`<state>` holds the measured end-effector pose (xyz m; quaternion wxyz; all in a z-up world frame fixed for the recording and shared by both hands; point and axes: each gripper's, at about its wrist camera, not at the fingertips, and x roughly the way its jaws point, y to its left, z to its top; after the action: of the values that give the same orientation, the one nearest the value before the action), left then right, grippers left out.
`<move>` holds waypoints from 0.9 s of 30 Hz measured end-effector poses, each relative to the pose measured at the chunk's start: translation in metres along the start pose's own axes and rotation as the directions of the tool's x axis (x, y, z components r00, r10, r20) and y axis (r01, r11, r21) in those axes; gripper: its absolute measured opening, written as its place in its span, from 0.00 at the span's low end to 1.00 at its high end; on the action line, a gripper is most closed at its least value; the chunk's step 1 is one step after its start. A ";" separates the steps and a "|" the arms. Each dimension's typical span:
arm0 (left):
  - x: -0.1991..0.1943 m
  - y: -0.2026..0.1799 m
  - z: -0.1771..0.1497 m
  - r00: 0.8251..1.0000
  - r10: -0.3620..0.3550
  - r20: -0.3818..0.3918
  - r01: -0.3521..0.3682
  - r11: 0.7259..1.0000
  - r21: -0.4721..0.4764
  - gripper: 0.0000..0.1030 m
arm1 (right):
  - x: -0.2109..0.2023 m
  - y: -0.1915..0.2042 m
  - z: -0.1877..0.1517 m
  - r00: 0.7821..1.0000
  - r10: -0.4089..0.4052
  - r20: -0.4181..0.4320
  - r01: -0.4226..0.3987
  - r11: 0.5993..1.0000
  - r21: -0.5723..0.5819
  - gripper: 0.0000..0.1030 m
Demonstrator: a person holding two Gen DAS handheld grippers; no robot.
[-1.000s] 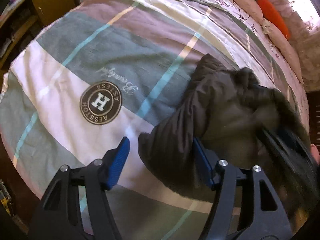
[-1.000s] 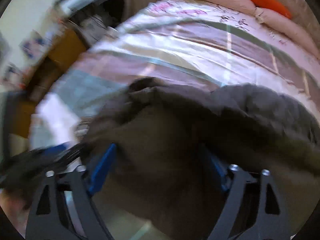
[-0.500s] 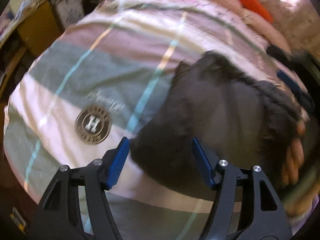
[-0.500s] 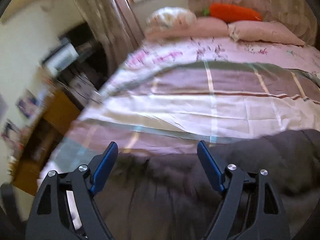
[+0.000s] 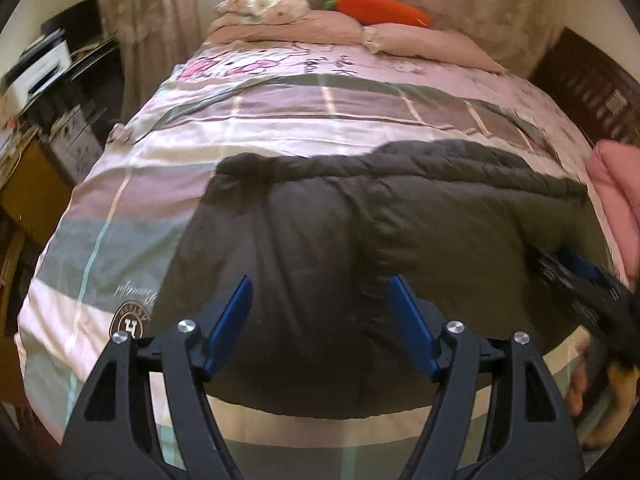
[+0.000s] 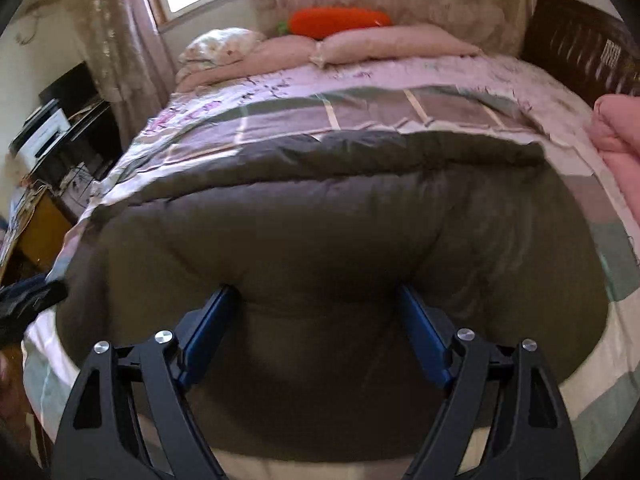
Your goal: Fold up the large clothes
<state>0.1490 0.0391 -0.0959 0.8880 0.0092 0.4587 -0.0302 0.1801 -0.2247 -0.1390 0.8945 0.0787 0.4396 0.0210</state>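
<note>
Dark padded jacket [image 5: 360, 232] lying spread across the near half of the bed [image 5: 280, 128], on the striped plaid cover, its long far edge running left to right and its near hem reaching toward the foot of the bed. A second ago the garment was bunched in a heap at the right of the cover; it is now lying broad and mostly flat, with one ridge of puffed fabric along the far edge.

Left gripper [image 5: 320, 320] is hovering over the left-centre of the jacket, its jaws opening with nothing pinched between the blue pads. Right gripper [image 6: 316, 336] is hovering over the near middle of the jacket, its jaws likewise opening; fabric is showing between the pads, though no grip is evident. Both views have swung up from the cover to face the pillows [image 6: 360, 46] and the orange carrot-shaped cushion [image 6: 340, 22] at the far end. A pink folded item [image 5: 616, 200] is resting at the right edge.

Judged stage: spreading appears done and released; the jacket is lying ready for a first fold.
</note>
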 end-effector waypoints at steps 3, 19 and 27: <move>0.006 -0.006 0.002 1.000 0.013 0.002 -0.013 1.000 0.026 0.71 | 0.038 0.007 0.019 1.000 -0.029 -0.008 0.029 1.000 0.012 0.99; 0.031 0.005 0.018 1.000 0.012 -0.029 -0.013 0.999 -0.030 0.73 | 0.092 0.009 0.077 0.999 -0.046 -0.012 0.046 0.999 -0.006 0.99; 0.072 0.044 0.023 0.981 0.123 -0.149 -0.141 0.983 -0.116 0.77 | 0.036 -0.096 0.068 0.991 -0.135 0.010 0.131 0.976 0.174 0.99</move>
<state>0.2121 0.0784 -0.1413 0.8521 -0.0142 0.5199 0.0585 0.2533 -0.3243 -0.1415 0.8885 0.1265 0.4341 -0.0780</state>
